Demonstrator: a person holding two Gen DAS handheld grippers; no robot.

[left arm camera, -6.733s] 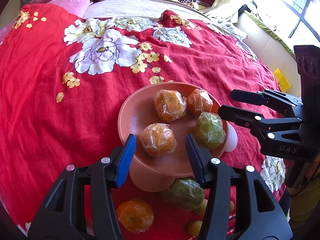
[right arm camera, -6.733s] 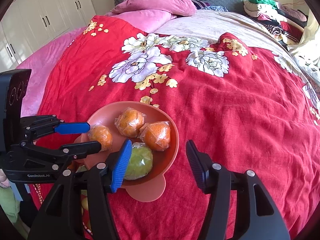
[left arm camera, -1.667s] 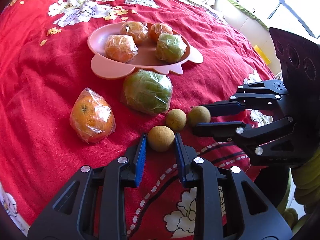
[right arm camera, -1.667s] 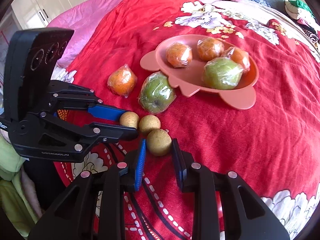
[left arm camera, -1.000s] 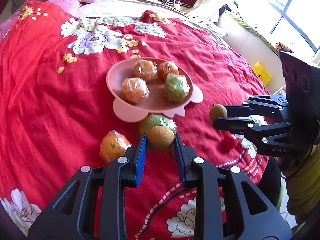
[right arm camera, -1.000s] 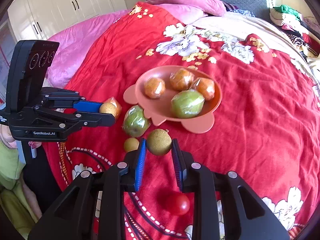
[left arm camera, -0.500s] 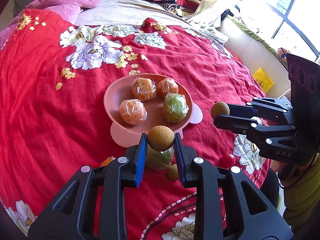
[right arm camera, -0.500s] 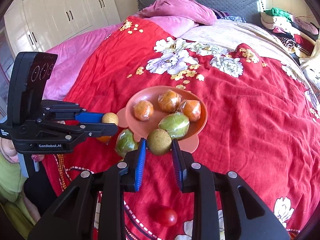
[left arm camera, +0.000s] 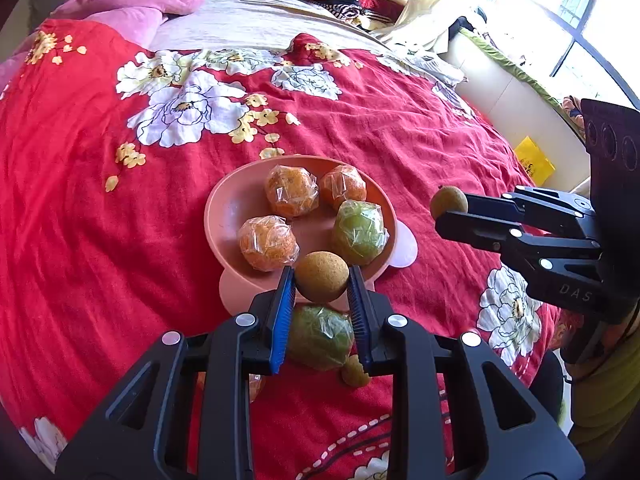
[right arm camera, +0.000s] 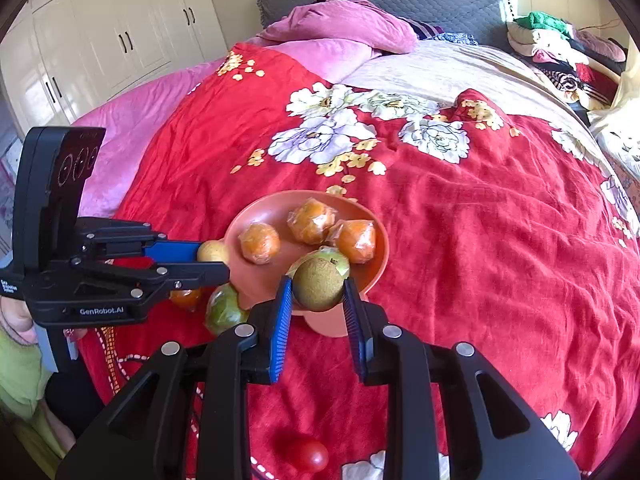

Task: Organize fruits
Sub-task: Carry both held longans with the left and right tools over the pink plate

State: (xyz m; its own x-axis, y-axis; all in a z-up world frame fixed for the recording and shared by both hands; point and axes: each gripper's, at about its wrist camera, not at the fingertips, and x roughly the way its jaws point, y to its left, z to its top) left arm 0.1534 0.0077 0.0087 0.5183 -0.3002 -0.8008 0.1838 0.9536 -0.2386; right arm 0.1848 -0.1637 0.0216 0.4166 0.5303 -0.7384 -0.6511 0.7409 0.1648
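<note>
two brown fruits are pinched, one by each gripper's jaws, left (left arm camera: 321, 289) and right (right arm camera: 318, 289), above the plate (left arm camera: 232, 208). "genrobot.ai" is read on the left gripper, "das" on the right.

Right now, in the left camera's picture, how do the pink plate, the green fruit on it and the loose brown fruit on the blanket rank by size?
1. Pink plate
2. Green fruit
3. Loose brown fruit, clearly smallest though partly hidden behind the gripper.
</note>
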